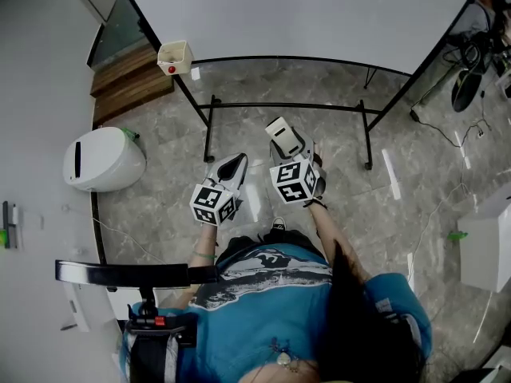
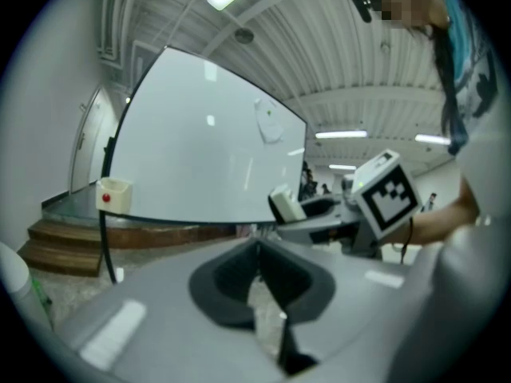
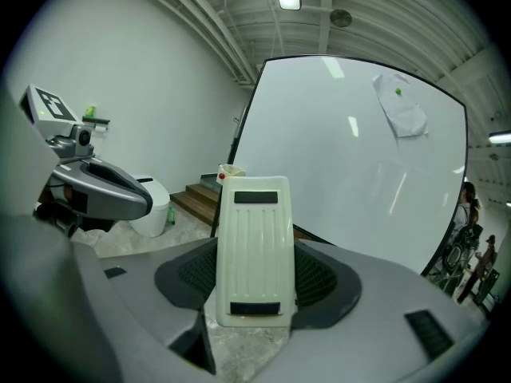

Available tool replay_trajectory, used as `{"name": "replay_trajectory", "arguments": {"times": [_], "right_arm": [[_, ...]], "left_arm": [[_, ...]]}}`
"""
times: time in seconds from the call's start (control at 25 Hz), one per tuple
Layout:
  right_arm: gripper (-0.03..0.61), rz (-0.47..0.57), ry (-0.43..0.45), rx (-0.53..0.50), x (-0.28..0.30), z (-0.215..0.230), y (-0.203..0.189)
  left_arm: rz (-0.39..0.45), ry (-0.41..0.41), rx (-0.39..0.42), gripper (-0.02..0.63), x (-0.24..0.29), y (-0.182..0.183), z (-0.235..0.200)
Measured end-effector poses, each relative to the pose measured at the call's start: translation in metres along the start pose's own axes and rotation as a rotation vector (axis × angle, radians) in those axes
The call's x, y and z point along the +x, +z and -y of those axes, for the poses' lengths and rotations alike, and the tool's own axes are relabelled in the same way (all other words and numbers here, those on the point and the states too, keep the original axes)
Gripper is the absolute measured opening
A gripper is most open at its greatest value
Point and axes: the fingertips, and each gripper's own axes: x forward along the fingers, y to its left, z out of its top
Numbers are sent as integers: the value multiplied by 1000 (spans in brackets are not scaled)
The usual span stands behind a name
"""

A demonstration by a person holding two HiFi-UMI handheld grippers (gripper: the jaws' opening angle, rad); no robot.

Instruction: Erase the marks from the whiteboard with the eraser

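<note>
The whiteboard (image 1: 303, 14) on its black stand fills the top of the head view; its surface (image 3: 343, 158) looks plain white, with no marks that I can make out. My right gripper (image 1: 286, 144) is shut on the cream eraser (image 3: 254, 250), which stands upright between its jaws; the same eraser (image 1: 279, 131) points at the board, short of it. My left gripper (image 1: 232, 168) hangs beside it at the left, shut with nothing in it, its jaws meeting in the left gripper view (image 2: 259, 282).
A small cream holder (image 1: 175, 57) with a red dot hangs at the board's lower left corner. Wooden steps (image 1: 132, 82) and a white bin (image 1: 102, 159) stand at the left. The stand's black bars (image 1: 287, 106) cross the marble floor ahead. Cables (image 1: 463, 126) lie at the right.
</note>
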Motion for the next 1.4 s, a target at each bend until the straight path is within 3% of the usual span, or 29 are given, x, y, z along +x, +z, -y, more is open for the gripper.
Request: {"name": "replay_trajectory", "arguments": {"times": [0.24, 0.48, 0.88, 1.12, 1.4], "right_arm": [[264, -13, 4, 22, -16, -39, 7], [263, -34, 6, 55, -37, -112, 16], [263, -82, -11, 98, -102, -218, 0], [262, -119, -21, 106, -127, -246, -13], [264, -117, -35, 101, -139, -240, -11]], "left_arm": [[9, 6, 26, 5, -48, 0, -7], [10, 14, 17, 5, -124, -13, -29], [-27, -81, 13, 5, -219, -54, -10], [-36, -118, 0, 5, -248, -71, 2], [-15, -126, 0, 5, -247, -65, 11]]}}
